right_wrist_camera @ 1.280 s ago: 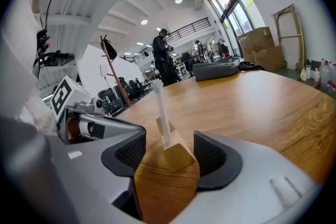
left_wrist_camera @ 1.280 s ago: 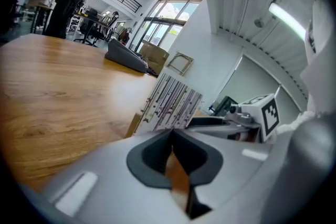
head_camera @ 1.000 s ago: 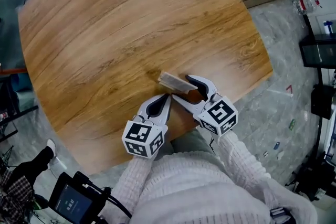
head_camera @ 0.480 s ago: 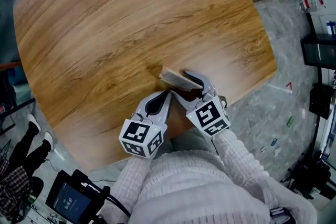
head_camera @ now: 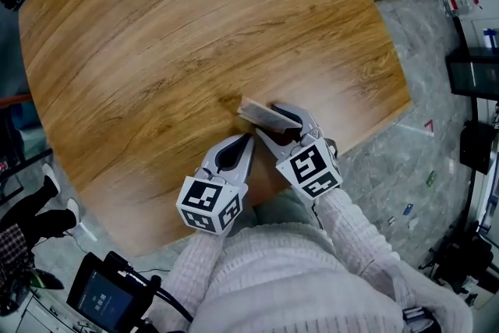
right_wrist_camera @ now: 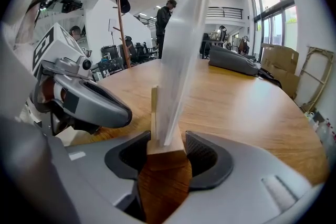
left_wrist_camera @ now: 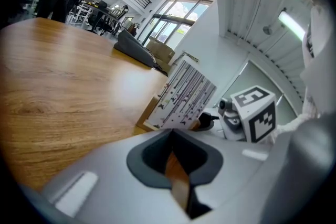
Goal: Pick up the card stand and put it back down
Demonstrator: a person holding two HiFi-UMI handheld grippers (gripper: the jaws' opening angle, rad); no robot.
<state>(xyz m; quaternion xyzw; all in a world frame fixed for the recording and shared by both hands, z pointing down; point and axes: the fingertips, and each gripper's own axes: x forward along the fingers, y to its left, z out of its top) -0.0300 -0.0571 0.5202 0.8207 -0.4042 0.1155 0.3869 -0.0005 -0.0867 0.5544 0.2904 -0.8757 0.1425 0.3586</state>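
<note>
right gripper (head_camera: 278, 125): closing on the card stand (head_camera: 257, 115). Its wooden base (right_wrist_camera: 166, 145) sits between the two dark pads, which lie right against both of its sides.
left gripper (head_camera: 242, 144): pressed together and holding nothing. Only a thin sliver of table shows through the slit in the left gripper view (left_wrist_camera: 174, 159).
card stand: near-right part of the table (head_camera: 179, 35), close to the near edge. As far as the views show it stands upright on the wood.
stand detail: a clear panel (right_wrist_camera: 179, 55) rises from a slot in the base. From the left gripper view the card face (left_wrist_camera: 185, 93) shows rows of small print, too small to read.
gripper layout: the left gripper is just beside the right one, on its left. Its tip is near the stand's near-left end, but I can't tell if it touches.
marker cubes: one on each gripper, left (head_camera: 209, 204) and right (head_camera: 310, 168), both at the near table edge.
person: white knit sleeves (head_camera: 343, 226) at the near side of the head view.
table, far side: a dark grey bag (right_wrist_camera: 234, 60) lies on the far edge.
background: a person stands beyond the table (right_wrist_camera: 165, 21) in an open room with big windows.
floor: grey, with a small screen device (head_camera: 105, 300) near-left of the table.
</note>
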